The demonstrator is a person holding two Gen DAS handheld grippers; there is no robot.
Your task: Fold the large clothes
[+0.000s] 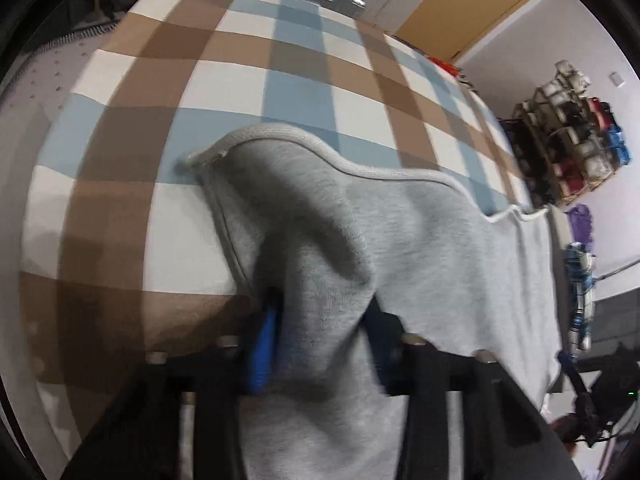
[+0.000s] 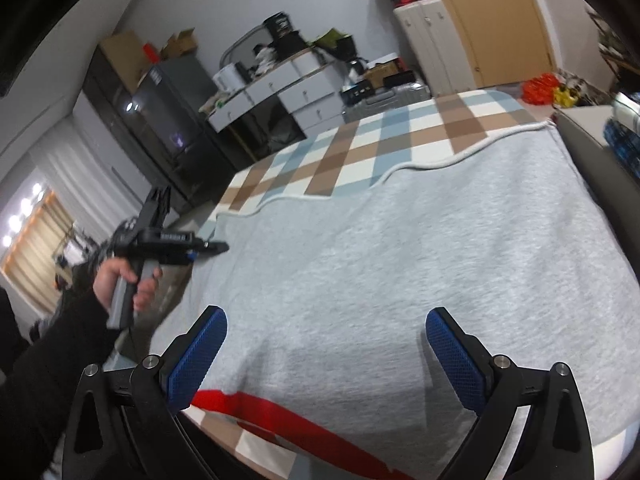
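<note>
A large grey fleece garment [image 2: 400,248] with a white corded hem lies spread on a bed with a brown, blue and white checked cover [image 2: 400,136]. My left gripper [image 1: 320,344] is shut on a bunched corner of the grey garment [image 1: 320,248], lifting it off the checked cover [image 1: 240,80]. It also shows in the right wrist view [image 2: 212,247], held by a hand at the garment's left edge. My right gripper [image 2: 326,354] is open and empty just above the garment's near part. A red strap [image 2: 288,416] lies at the near edge.
A shoe rack [image 1: 568,132] stands against the wall to the right of the bed. Beyond the bed are white drawers [image 2: 288,88], a dark cabinet [image 2: 160,120], a white locker [image 2: 432,48] and a wooden door [image 2: 500,20]. A grey box [image 2: 588,128] borders the bed's right side.
</note>
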